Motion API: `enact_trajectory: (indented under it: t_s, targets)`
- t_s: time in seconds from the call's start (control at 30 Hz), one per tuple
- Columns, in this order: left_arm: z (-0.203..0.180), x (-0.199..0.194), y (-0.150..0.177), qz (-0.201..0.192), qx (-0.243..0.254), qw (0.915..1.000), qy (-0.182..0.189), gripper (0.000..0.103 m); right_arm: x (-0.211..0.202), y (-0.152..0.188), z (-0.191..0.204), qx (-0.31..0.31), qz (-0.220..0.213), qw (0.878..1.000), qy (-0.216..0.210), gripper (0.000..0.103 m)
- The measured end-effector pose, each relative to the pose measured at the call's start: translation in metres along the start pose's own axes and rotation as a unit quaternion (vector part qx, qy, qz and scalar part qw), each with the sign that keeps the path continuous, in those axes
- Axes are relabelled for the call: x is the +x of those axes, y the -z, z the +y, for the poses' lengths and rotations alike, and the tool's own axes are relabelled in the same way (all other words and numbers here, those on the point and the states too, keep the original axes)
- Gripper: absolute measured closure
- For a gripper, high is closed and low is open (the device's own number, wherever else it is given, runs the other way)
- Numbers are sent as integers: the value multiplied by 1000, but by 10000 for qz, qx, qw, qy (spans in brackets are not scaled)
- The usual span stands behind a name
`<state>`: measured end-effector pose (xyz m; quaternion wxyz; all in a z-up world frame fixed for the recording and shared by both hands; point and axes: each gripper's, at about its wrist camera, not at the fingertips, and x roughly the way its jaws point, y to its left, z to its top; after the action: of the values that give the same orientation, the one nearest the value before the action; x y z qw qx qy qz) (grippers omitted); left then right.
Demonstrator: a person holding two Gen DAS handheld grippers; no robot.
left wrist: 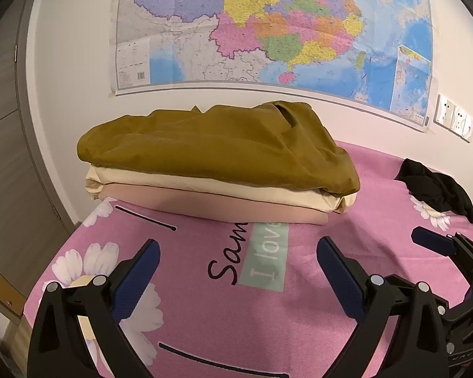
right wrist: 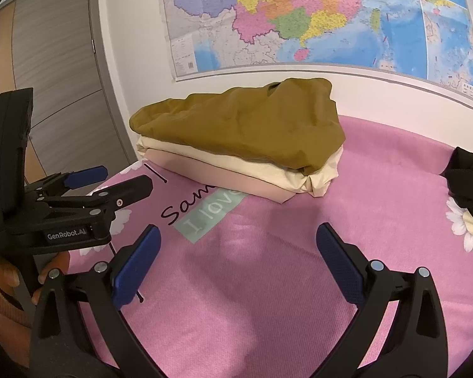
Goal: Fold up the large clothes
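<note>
A pink flowered bedspread [left wrist: 347,252] lies below a wall map [left wrist: 268,25]. At its far side sits a folded stack: olive garment [left wrist: 217,148] over cream [left wrist: 236,189] and peach [left wrist: 236,209] layers. A crumpled black garment [left wrist: 435,186] lies far right. Nearer, the left gripper [left wrist: 238,258] and right gripper [right wrist: 238,249] hover wide apart, empty.

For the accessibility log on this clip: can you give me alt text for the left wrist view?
A stack of three folded clothes, olive on cream on peach, sits on a pink flowered bedspread below a wall map. The open left gripper frames the foreground, empty; a crumpled black garment lies at right, beyond the right gripper.
</note>
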<state>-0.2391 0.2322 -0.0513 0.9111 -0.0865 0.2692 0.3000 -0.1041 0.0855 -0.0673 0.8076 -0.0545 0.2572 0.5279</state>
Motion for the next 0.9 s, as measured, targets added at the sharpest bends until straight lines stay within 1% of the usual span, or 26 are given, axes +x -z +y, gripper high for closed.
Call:
enact_trajectory:
  t_s: [0.9]
  targets:
    - [-3, 6, 1, 90, -24, 9999, 67, 7, -1, 4, 0, 34, 22, 10000, -34, 6]
